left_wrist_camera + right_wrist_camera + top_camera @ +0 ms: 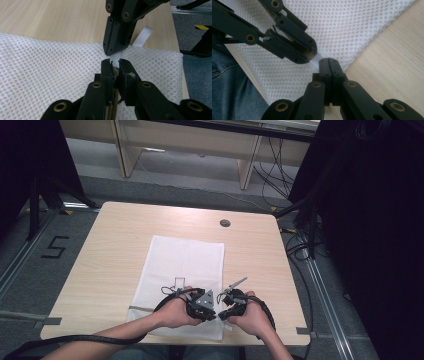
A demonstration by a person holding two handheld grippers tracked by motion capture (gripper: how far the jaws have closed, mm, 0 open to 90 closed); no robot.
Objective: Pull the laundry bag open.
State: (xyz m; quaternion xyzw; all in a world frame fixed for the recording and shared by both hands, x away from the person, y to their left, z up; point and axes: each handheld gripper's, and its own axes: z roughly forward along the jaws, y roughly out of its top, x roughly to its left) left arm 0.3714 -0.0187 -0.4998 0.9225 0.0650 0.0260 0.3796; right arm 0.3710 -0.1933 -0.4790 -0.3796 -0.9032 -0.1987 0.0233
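A white mesh bag [182, 270] lies flat on the wooden table [110, 250]. Both grippers meet tip to tip over its front right corner. A narrow white strap [115, 58] runs between them, and its loose end [143, 36] sticks up behind. In the left gripper view, my left gripper [115, 65] has its jaws pinched on the strap, with my right gripper [112, 51] coming down from above. The right gripper view has my right gripper [329, 61] shut on the same strap [315, 59], and the left gripper [308, 55] reaching in from the upper left. From the high view, left gripper [210, 314] and right gripper [223, 314] nearly touch.
A round cable hole [225, 223] sits near the table's far edge. The bag's corner lies close to the table's front edge, with a denim-clad leg [232, 87] below it. Black stands and cables [305, 240] crowd the floor to the right. A "5" mark [54, 247] is on the floor at left.
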